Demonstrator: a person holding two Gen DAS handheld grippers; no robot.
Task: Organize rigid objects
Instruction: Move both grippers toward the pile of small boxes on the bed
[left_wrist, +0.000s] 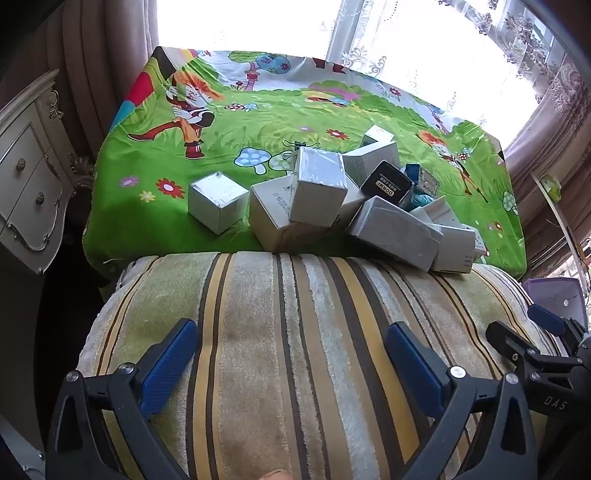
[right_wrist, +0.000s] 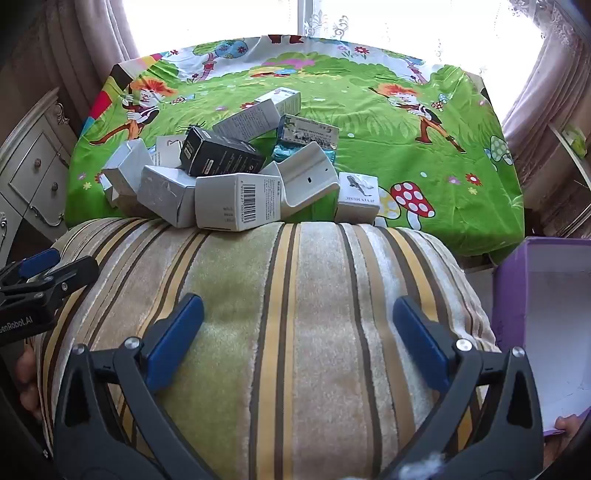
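A pile of small cardboard boxes (left_wrist: 321, 199) lies on the green cartoon cloth (left_wrist: 221, 129), mostly white, with one black box (left_wrist: 386, 183). One white box (left_wrist: 217, 202) stands apart at the left. The pile also shows in the right wrist view (right_wrist: 236, 173), with the black box (right_wrist: 221, 155) on top and a small white box (right_wrist: 358, 197) at its right. My left gripper (left_wrist: 291, 350) is open and empty over the striped cushion (left_wrist: 280, 332), short of the pile. My right gripper (right_wrist: 299, 328) is open and empty over the same cushion (right_wrist: 295, 295).
An open purple box (right_wrist: 546, 314) stands at the right of the cushion. A white carved drawer cabinet (left_wrist: 29, 177) stands at the left. Curtains and a bright window lie behind the table. The right gripper shows at the right edge of the left wrist view (left_wrist: 543, 343).
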